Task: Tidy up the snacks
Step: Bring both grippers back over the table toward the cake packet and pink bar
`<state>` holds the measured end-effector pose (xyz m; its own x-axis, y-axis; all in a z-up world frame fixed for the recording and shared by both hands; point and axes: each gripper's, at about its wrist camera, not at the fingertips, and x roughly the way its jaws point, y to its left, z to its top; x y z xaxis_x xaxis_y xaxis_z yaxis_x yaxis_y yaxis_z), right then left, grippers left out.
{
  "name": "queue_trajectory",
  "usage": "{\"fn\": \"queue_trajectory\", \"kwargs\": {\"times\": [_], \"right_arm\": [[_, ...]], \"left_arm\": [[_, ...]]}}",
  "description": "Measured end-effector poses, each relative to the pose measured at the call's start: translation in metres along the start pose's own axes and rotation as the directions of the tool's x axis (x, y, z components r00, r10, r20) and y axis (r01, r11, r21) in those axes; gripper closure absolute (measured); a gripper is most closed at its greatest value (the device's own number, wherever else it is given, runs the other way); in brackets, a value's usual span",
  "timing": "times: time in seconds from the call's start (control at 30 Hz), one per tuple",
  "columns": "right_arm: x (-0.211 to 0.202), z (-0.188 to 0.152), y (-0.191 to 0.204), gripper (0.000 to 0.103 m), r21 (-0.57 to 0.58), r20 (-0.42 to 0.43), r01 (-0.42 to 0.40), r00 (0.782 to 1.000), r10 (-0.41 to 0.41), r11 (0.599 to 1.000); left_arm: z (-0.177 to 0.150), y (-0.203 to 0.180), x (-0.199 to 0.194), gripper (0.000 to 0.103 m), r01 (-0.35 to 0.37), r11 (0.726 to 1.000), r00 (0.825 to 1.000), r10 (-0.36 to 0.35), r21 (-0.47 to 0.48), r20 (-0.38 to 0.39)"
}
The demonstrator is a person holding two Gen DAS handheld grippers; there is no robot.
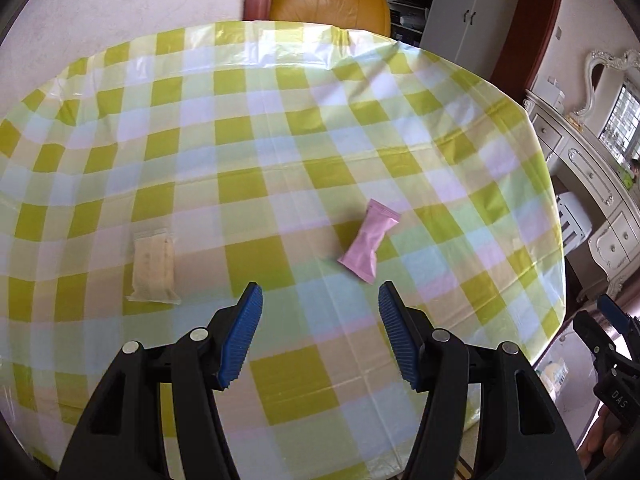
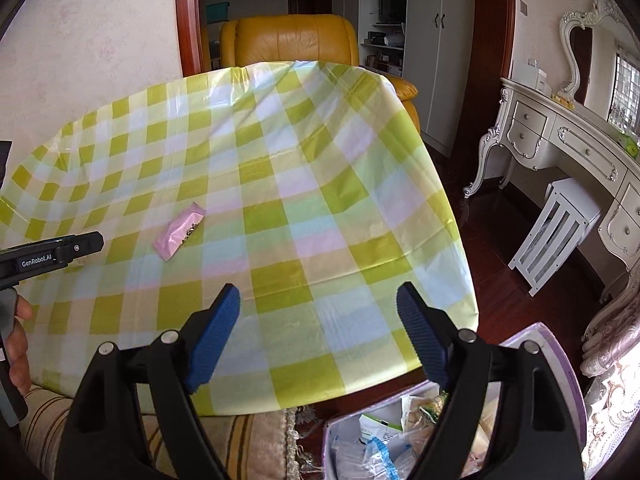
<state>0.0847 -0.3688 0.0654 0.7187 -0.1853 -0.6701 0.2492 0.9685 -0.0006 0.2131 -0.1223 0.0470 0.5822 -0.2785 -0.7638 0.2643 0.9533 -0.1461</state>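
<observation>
Blue ribbed pads, nothing between them: your left gripper [image 1: 320, 300] hangs open and pitched down over the worktop [image 1: 280, 140], your right gripper [image 2: 318, 300] open wider at its near edge above the snack box [image 2: 560, 356]. Just beyond the left fingers lie the pink packet [image 1: 369, 246] and, well apart, the beige packet [image 1: 154, 266]. Both look light, soft, crinkly and likely slippery; pinch across the middle, not the crimped ends.

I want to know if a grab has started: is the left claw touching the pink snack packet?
Apart. In the left wrist view the pink snack packet lies on the checked tablecloth beyond the left claw, with cloth visible between it and the open blue fingertips.
</observation>
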Motion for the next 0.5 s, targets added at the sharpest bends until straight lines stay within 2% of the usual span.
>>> {"fn": "queue_trajectory", "kwargs": {"times": [0.23,0.5], "right_arm": [[0.018,0.023,0.037,0.021,-0.009,0.029,-0.034,0.999,0.035,0.999],[0.051,0.038,0.074,0.017,-0.020,0.002,-0.050,0.999,0.050,0.999]], "left_arm": [[0.011,0.070,0.014,0.044,-0.074,0.989,0.997,0.075,-0.125,-0.001],[0.004,0.110,0.033,0.044,-0.102,0.973,0.995,0.098,-0.208,-0.026]]}}
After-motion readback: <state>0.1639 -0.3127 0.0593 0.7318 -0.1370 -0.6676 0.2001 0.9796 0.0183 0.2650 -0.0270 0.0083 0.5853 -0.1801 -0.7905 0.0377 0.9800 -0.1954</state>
